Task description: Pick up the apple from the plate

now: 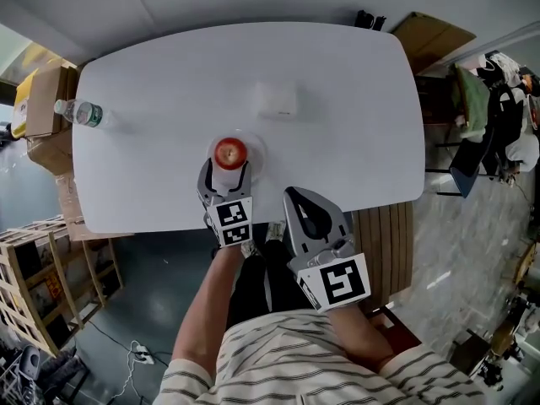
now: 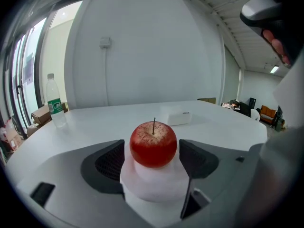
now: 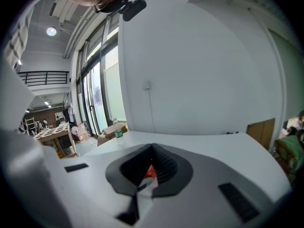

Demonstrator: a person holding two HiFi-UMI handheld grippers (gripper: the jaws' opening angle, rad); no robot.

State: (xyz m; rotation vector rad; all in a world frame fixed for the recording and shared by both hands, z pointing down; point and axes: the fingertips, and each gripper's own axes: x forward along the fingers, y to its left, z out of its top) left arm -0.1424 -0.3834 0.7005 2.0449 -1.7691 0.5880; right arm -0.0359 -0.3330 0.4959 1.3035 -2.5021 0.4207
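Squarely between my left gripper's (image 1: 225, 168) spread jaws sat the apple (image 2: 153, 144), on its white plate (image 2: 142, 194) near the table's (image 1: 152, 175) front edge, with neither pad touching it. I judged it best to close evenly on its widest part and lift straight up, sparing the plate. My right gripper (image 3: 151, 167) hung clenched and empty. The bottle's (image 2: 56, 107) green label and the white box's (image 2: 176, 115) mark were too small to read.

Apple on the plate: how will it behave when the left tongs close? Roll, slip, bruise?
Round and smooth, the apple will probably slip or roll unless squeezed at its widest part. It looks firm, so likely no crushing. It sits high on the small plate, so a nudge from the open left tongs might knock it off.
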